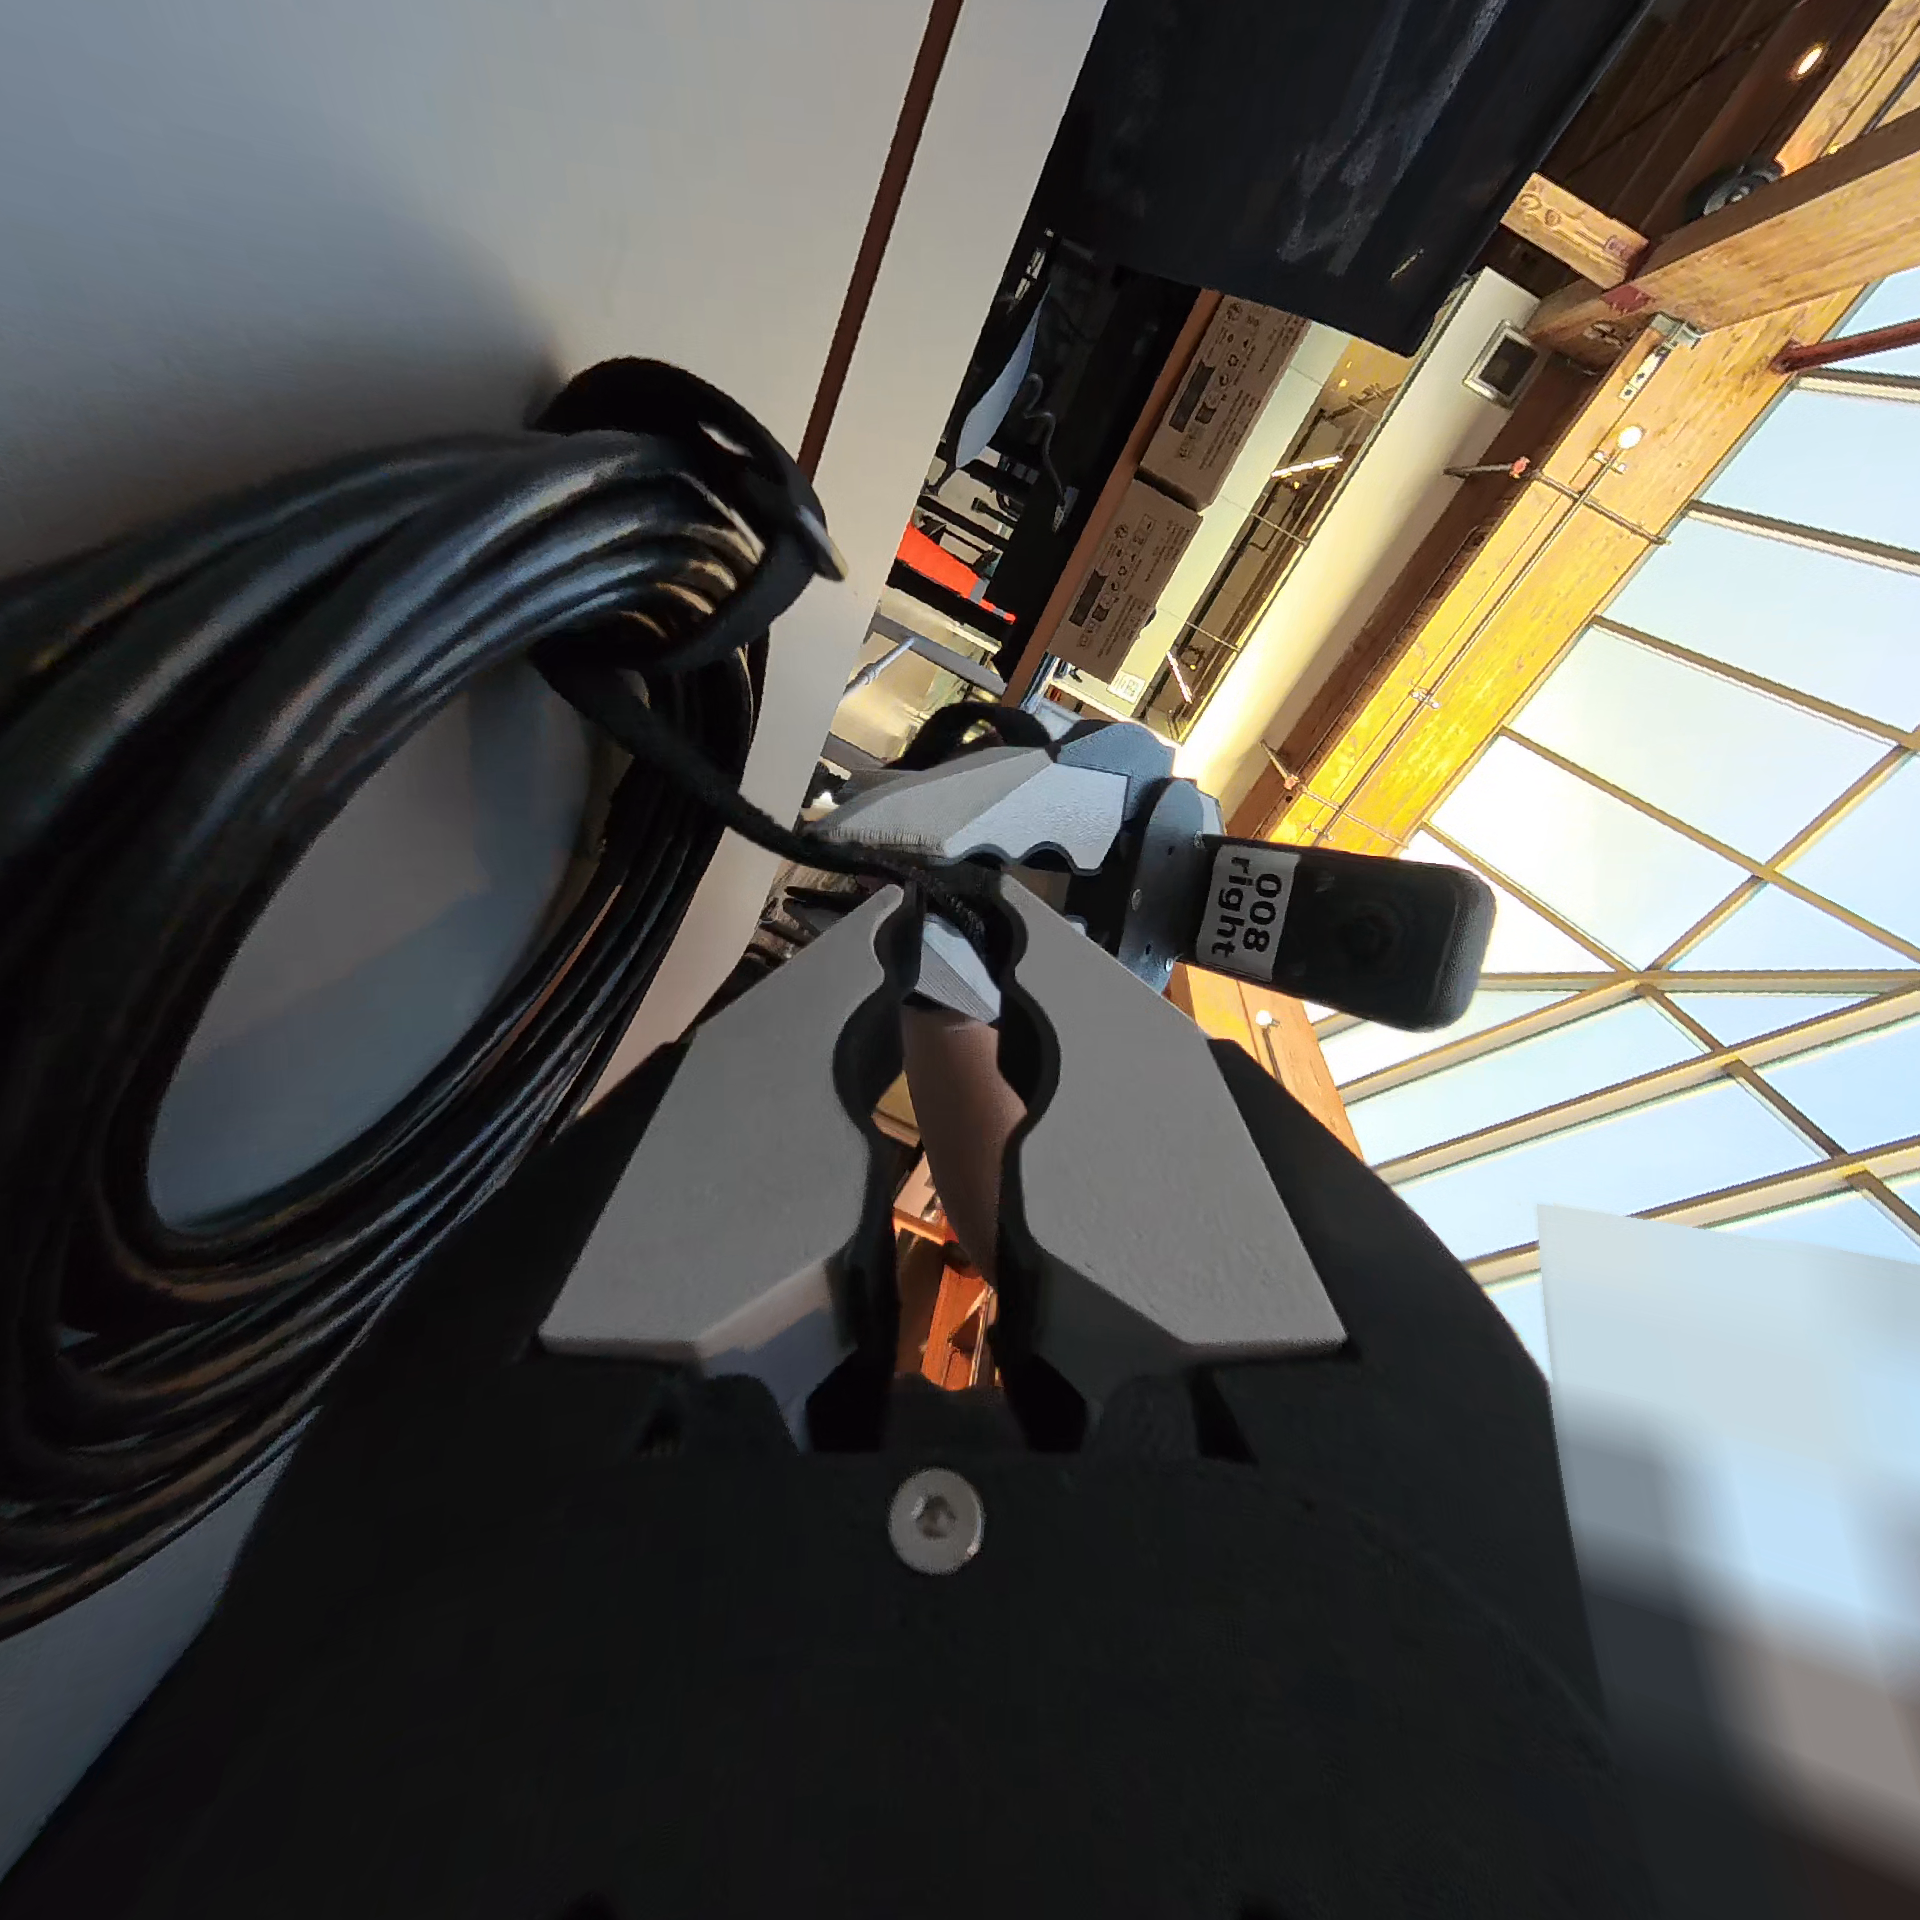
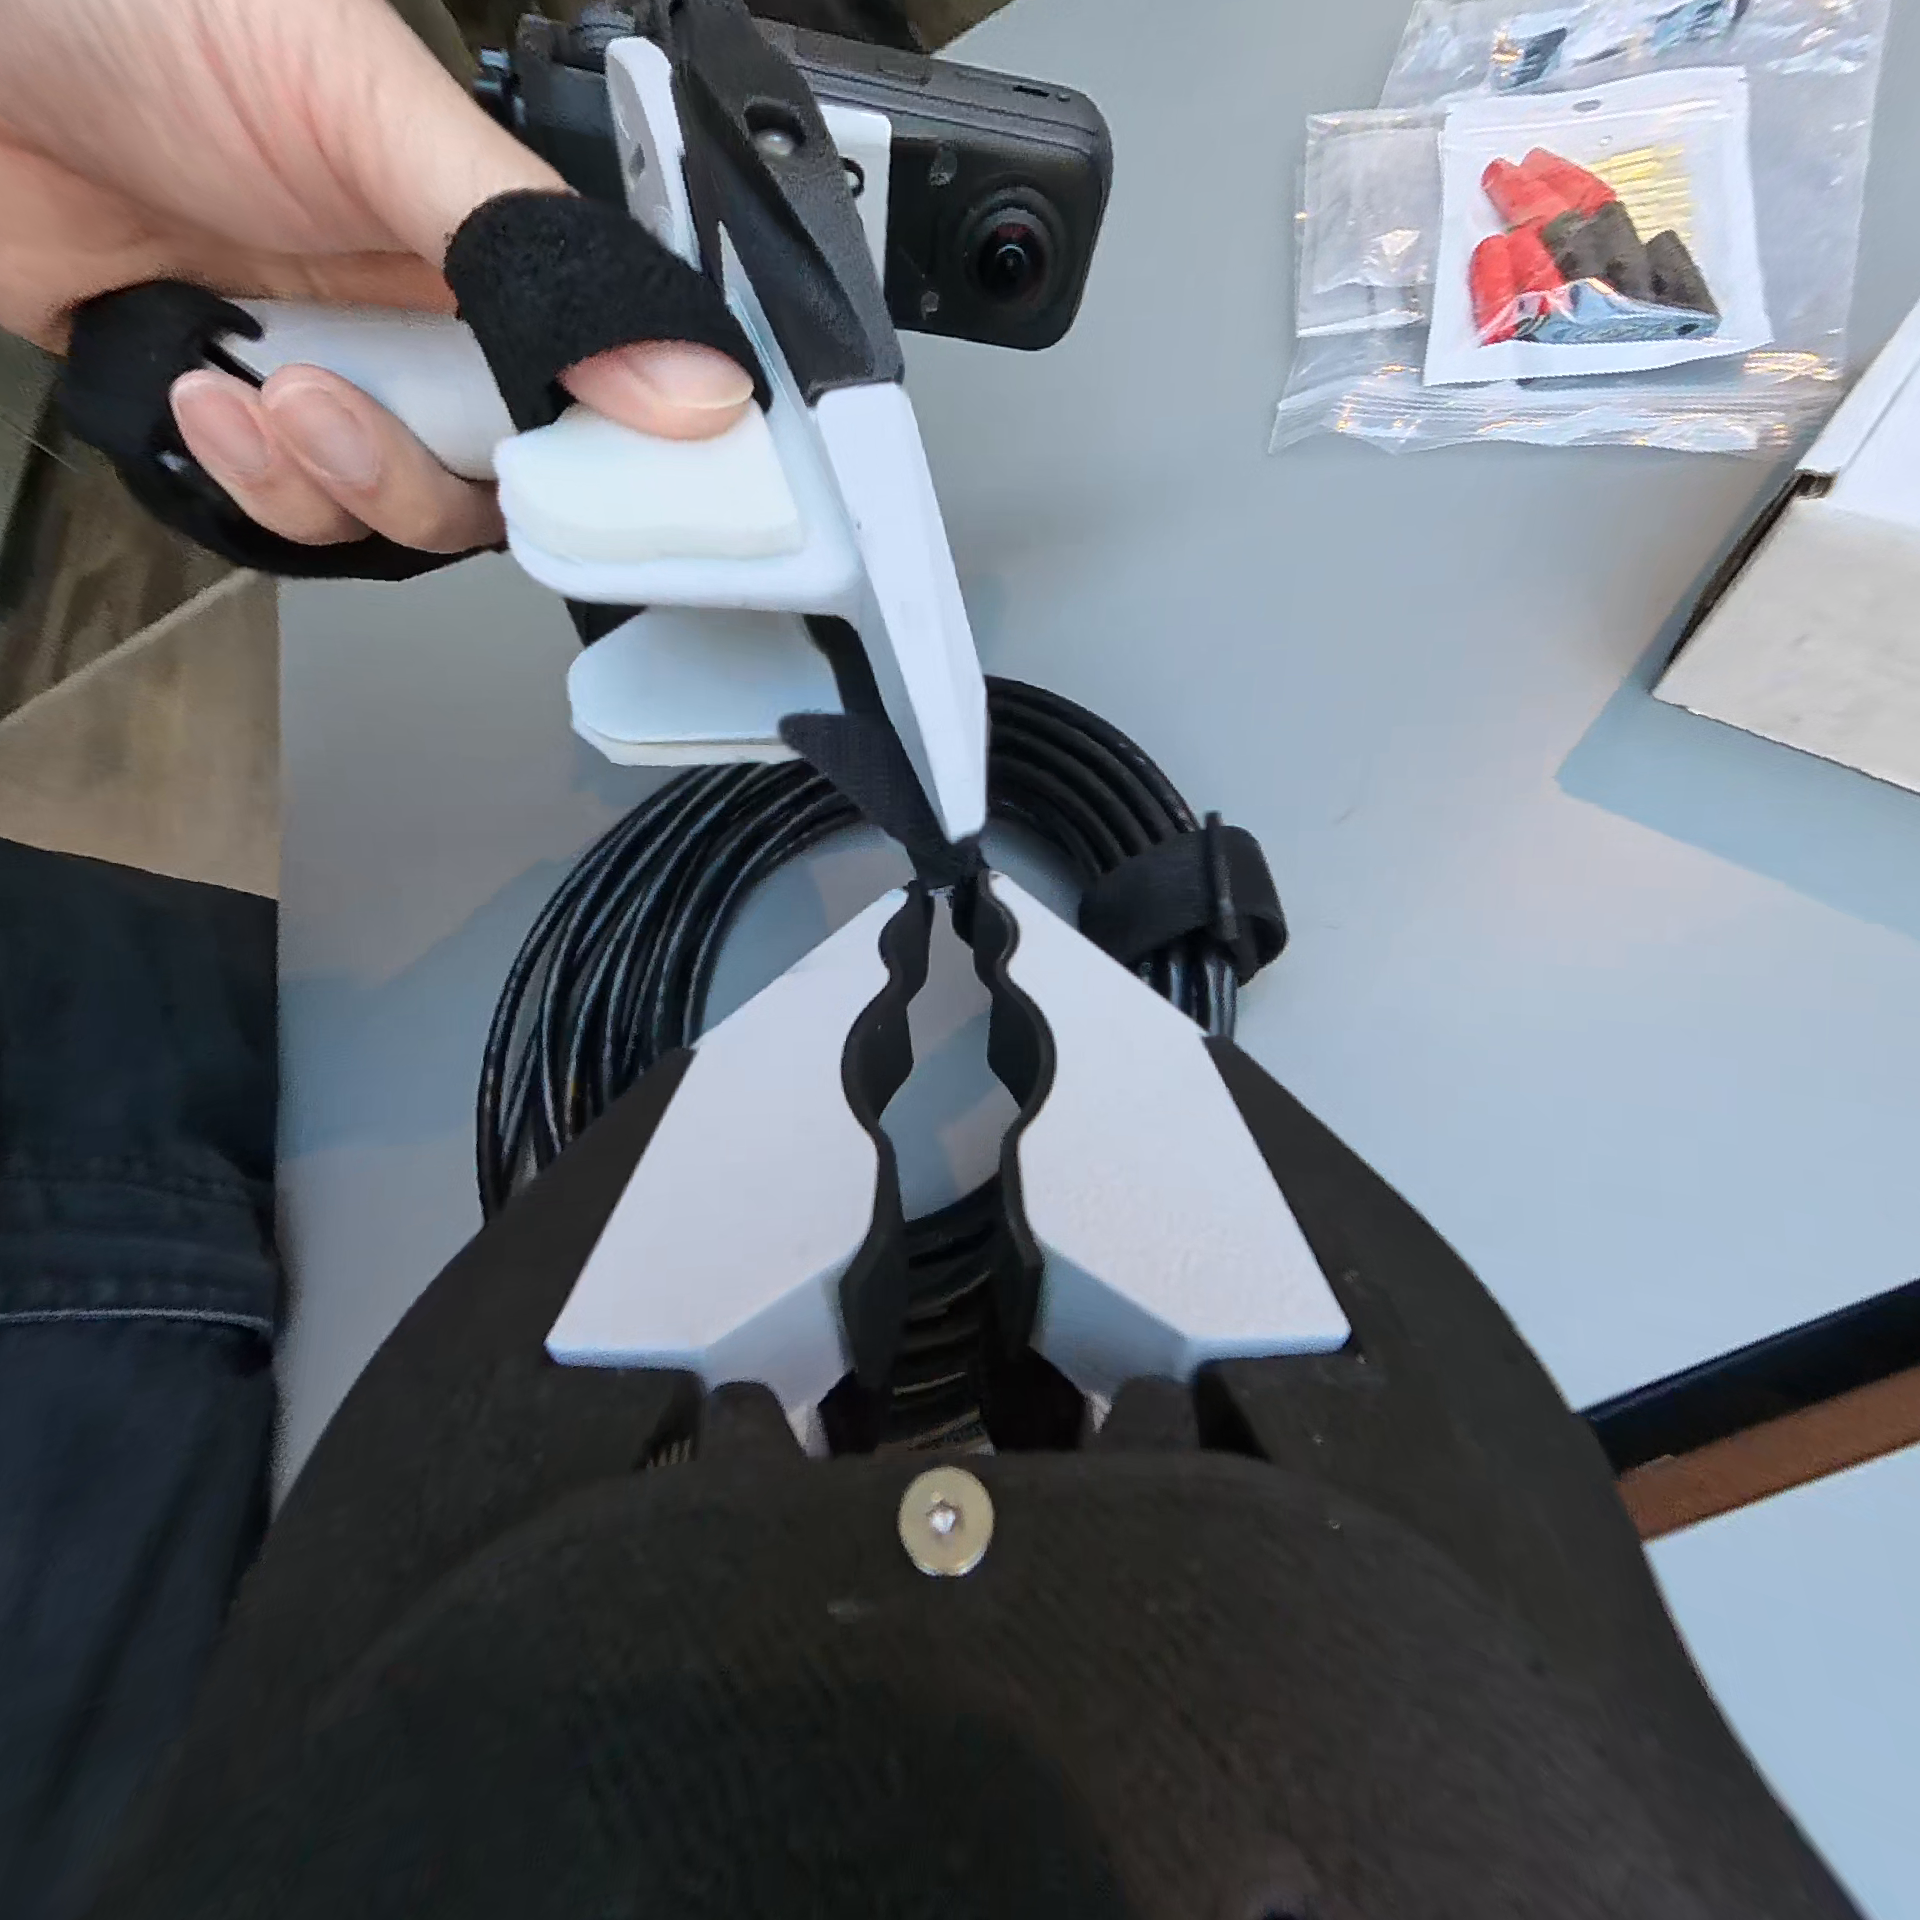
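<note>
Two claws meet tip to tip over a pale grey counter (image 2: 1455, 935), both pinched on the same black strap (image 2: 883, 779). In the right wrist view, the right claw (image 2: 951, 896) has its fingers drawn narrow, the tips closed on the strap's free end just above a coiled black cable (image 2: 582, 987). The left claw (image 2: 961, 831) comes down from above, its white fingers (image 2: 914, 623) pressed together on the same strap, right against the right claw's tips. A hand (image 2: 260, 208) grips the left claw's white handle, a black loop across the thumb, and a small black camera (image 2: 987, 208) sits on the claw's body. A second black strap (image 2: 1184, 894) binds the coil on its far right side. The coil lies flat on the counter, under and beyond the right claw. Clear bags (image 2: 1558, 229) holding red and black parts lie at the upper right, well apart from the coil, and a white box (image 2: 1818, 582) stands at the right edge. In the left wrist view, the left claw (image 1: 951, 899) is likewise narrow, its tips nipping the strap (image 1: 727, 800) that runs taut to the cable (image 1: 312, 831), with the right claw (image 1: 935, 821) touching it at the same spot.
</note>
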The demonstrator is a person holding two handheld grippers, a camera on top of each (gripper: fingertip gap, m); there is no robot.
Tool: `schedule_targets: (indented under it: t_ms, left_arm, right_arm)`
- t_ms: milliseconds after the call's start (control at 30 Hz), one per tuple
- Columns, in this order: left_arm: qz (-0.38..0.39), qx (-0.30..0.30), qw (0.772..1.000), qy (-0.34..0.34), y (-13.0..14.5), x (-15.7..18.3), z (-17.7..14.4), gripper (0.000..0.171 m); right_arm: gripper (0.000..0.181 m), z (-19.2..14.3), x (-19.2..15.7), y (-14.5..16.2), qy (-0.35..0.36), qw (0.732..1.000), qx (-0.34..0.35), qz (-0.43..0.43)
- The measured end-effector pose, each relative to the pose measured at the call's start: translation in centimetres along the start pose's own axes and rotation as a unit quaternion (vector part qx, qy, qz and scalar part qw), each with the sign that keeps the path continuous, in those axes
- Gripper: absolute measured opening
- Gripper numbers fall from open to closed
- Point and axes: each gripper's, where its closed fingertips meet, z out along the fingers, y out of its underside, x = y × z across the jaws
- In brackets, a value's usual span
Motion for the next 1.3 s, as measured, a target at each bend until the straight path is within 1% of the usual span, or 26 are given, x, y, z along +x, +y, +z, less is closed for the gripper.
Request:
schedule_targets:
  t_ms: [67, 100, 133, 167, 233, 267, 300, 333, 367, 400, 433, 500, 567, 633, 667, 700, 767, 867, 967, 1000, 1100, 1167, 1200, 1233, 1267, 1300]
  left_arm:
    - [0.001, -0.012, 1.0, 0.012, 0.2, 0.6, -0.4, 0.022]
    - [0.008, -0.021, 1.0, 0.012, 0.4, 1.0, -0.8, 0.025]
    - [0.026, -0.03, 0.999, 0.008, 0.5, 1.3, -1.2, 0.024]
    - [0.048, -0.03, 0.998, -0.008, 0.4, 1.5, -1.8, 0.025]
    - [0.112, -0.017, 0.993, -0.031, -0.7, 2.2, -3.1, 0.028]
    - [0.157, -0.019, 0.987, -0.041, -1.2, 2.6, -3.4, 0.028]
    - [0.218, -0.034, 0.974, -0.06, -1.7, 2.6, -3.5, 0.032]
    - [0.289, -0.054, 0.951, -0.098, -2.3, 1.9, -3.5, 0.043]
    - [0.366, -0.068, 0.919, -0.132, -3.2, 1.4, -3.4, 0.053]
    - [0.435, -0.085, 0.885, -0.145, -3.5, 1.3, -3.0, 0.056]
    - [0.484, -0.107, 0.855, -0.155, -3.7, 1.0, -2.4, 0.059]
    - [0.546, -0.154, 0.804, -0.177, -3.7, -0.1, -1.3, 0.075]
    - [0.595, -0.2, 0.749, -0.212, -3.9, -2.0, -0.3, 0.079]
    - [0.636, -0.225, 0.697, -0.244, -4.5, -3.6, 0.3, 0.079]
    - [0.65, -0.231, 0.679, -0.251, -4.7, -4.1, 0.7, 0.077]
    - [0.657, -0.236, 0.669, -0.253, -4.7, -4.4, 0.9, 0.073]
    - [0.664, -0.235, 0.666, -0.246, -4.6, -4.5, 1.4, 0.061]
    - [0.671, -0.212, 0.665, -0.25, -5.1, -4.2, 1.3, 0.043]
    - [0.663, -0.203, 0.677, -0.247, -5.2, -4.3, 1.2, 0.042]
    - [0.662, -0.201, 0.679, -0.246, -5.2, -4.4, 1.2, 0.042]
    - [0.665, -0.2, 0.674, -0.252, -5.3, -4.4, 1.2, 0.039]
    - [0.666, -0.2, 0.672, -0.257, -5.4, -4.4, 1.3, 0.036]
    - [0.665, -0.201, 0.671, -0.258, -5.5, -4.4, 1.3, 0.037]
    - [0.665, -0.202, 0.671, -0.259, -5.5, -4.4, 1.3, 0.036]
    - [0.664, -0.203, 0.671, -0.26, -5.5, -4.4, 1.4, 0.036]
    - [0.663, -0.204, 0.672, -0.26, -5.6, -4.4, 1.4, 0.036]
  right_arm:
    - [0.003, 0.1, -0.3, 0.0, -0.021, 0.999, 0.005, 0.024]
    - [0.0, 0.2, -0.1, 0.2, -0.02, 0.999, 0.003, 0.039]
    - [0.0, 0.1, 0.0, 0.2, -0.024, 0.998, 0.008, 0.05]
    - [0.0, 0.0, 0.2, 0.1, -0.024, 0.998, 0.016, 0.064]
    - [0.0, -0.3, 0.9, -0.3, -0.021, 0.995, 0.037, 0.088]
    - [0.0, -0.5, 1.3, -0.5, -0.018, 0.994, 0.045, 0.099]
    - [0.0, -0.7, 1.7, -0.6, -0.016, 0.993, 0.052, 0.109]
    - [0.0, -0.8, 2.1, -0.6, -0.015, 0.991, 0.057, 0.12]
    - [0.0, -0.8, 2.4, -0.6, -0.017, 0.99, 0.06, 0.13]
    - [0.0, -0.8, 2.7, -0.6, -0.019, 0.988, 0.061, 0.14]
    - [0.0, -0.8, 3.0, -0.5, -0.021, 0.987, 0.062, 0.148]
    - [0.0, -0.9, 3.5, -0.7, -0.022, 0.985, 0.065, 0.159]
    - [0.0, -0.7, 3.9, -0.7, -0.024, 0.985, 0.059, 0.161]
    - [0.0, -0.5, 4.1, -0.7, -0.031, 0.984, 0.053, 0.165]
    - [0.0, -0.3, 4.3, -0.6, -0.035, 0.984, 0.05, 0.169]
    - [0.0, -0.2, 4.4, -0.7, -0.039, 0.983, 0.048, 0.172]
    - [0.001, -0.1, 4.7, -0.7, -0.044, 0.982, 0.044, 0.177]
    - [0.005, -0.1, 5.3, -0.8, -0.051, 0.979, 0.045, 0.193]
    - [0.006, -0.4, 6.0, -1.7, -0.063, 0.97, 0.072, 0.223]
    - [0.0, -0.4, 6.2, -1.7, -0.068, 0.967, 0.076, 0.232]
    - [0.0, -0.2, 6.1, -1.8, -0.107, 0.953, 0.082, 0.271]
    - [0.0, -0.3, 6.2, -2.0, -0.124, 0.947, 0.093, 0.283]
    - [0.006, -0.3, 6.3, -1.9, -0.123, 0.946, 0.092, 0.285]
    - [0.022, -0.1, 6.5, -1.7, -0.119, 0.945, 0.087, 0.293]
    - [0.028, 0.0, 6.5, -1.6, -0.124, 0.942, 0.083, 0.301]
    - [0.028, 0.1, 6.5, -1.6, -0.128, 0.94, 0.081, 0.306]
